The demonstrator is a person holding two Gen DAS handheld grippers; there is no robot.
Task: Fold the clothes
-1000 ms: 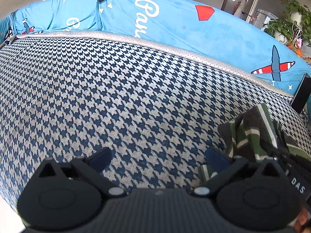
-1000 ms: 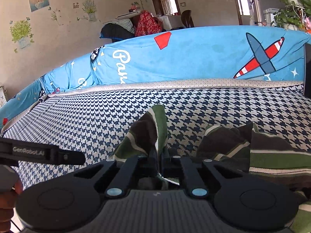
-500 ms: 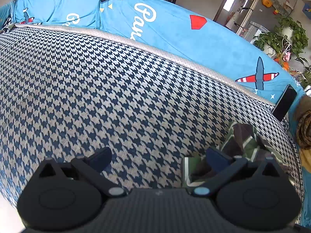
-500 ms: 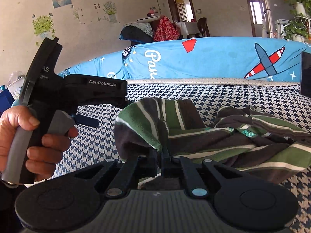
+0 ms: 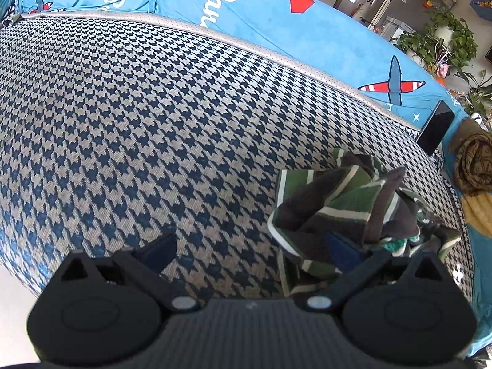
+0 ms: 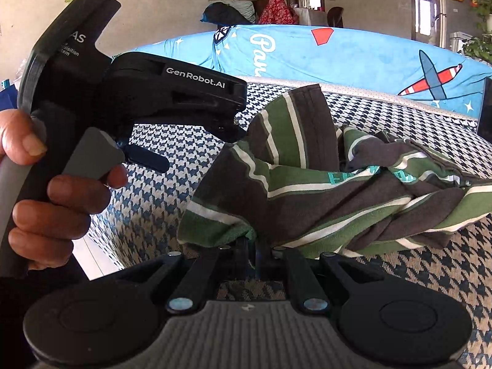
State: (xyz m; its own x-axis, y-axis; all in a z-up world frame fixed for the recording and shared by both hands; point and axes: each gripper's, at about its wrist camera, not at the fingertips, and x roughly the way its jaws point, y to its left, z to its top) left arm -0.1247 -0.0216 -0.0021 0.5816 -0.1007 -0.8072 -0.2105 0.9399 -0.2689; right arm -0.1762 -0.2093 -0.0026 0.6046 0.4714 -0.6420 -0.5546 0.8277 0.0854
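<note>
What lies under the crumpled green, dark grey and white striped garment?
Under the striped garment lies the blue-and-white houndstooth cushion. Anything beneath its folds is covered. The right gripper clamps its edge.

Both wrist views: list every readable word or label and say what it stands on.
"GenRobot.AI": white, on the black body of the left tongs.
"AS": end of a cut-off word on its rear plate; the smaller lines beneath are too blurred to read.
"Pau": start of a white script word on the blue sofa cover, partly hidden.
Teal lettering on the striped garment: creased, unreadable.

Bright daylight, sharp focus, strong fisheye bending, dark vignetted corners
</note>
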